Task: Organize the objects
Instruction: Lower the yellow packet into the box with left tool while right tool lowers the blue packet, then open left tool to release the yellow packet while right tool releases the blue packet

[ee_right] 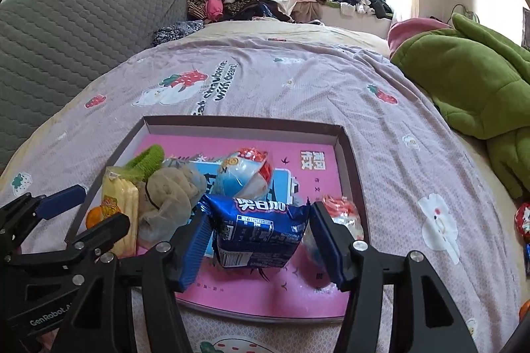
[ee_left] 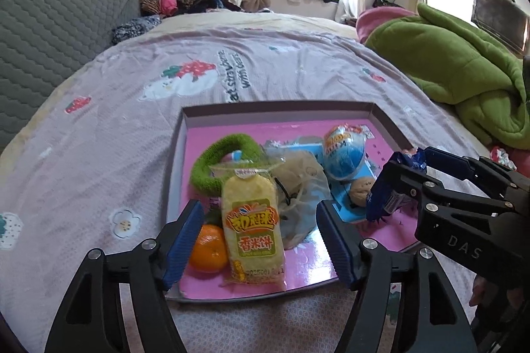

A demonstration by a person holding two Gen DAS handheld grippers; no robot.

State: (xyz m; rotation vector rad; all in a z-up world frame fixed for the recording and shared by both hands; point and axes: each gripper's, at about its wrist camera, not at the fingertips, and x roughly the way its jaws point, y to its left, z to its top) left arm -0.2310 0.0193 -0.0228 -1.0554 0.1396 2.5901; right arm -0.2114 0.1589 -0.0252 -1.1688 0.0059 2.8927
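A: Left wrist view first. The left gripper [ee_left: 260, 242] hangs over the near edge of the pink tray [ee_left: 281, 108], fingers spread wide with nothing pinched. The rice cracker pack [ee_left: 253, 228] lies flat between them on the tray floor, free of both pads, with an orange [ee_left: 208, 248] tucked against its left side.

B: And behind it?

A: A green ring [ee_left: 218, 165] toward the far left corner, a crumpled clear bag [ee_left: 299, 187] mid-tray, and a blue-and-white ball snack [ee_left: 344, 152] further back.

B: Over to the right wrist view.

A: The right gripper [ee_right: 256, 240] has the blue biscuit packet [ee_right: 261, 232] pinched between its pads, raised over the tray's near edge. A red-and-white snack [ee_right: 343, 213] sits by the right wall, just behind the right finger.

B: Risks?

A: The grip looks loose, and the film is slick and puffy. The packet could slide out and land crooked on the pile. The two grippers are also close together, so a swing leftward could knock them. More items wait on the bedspread [ee_right: 298, 81] by its right edge.
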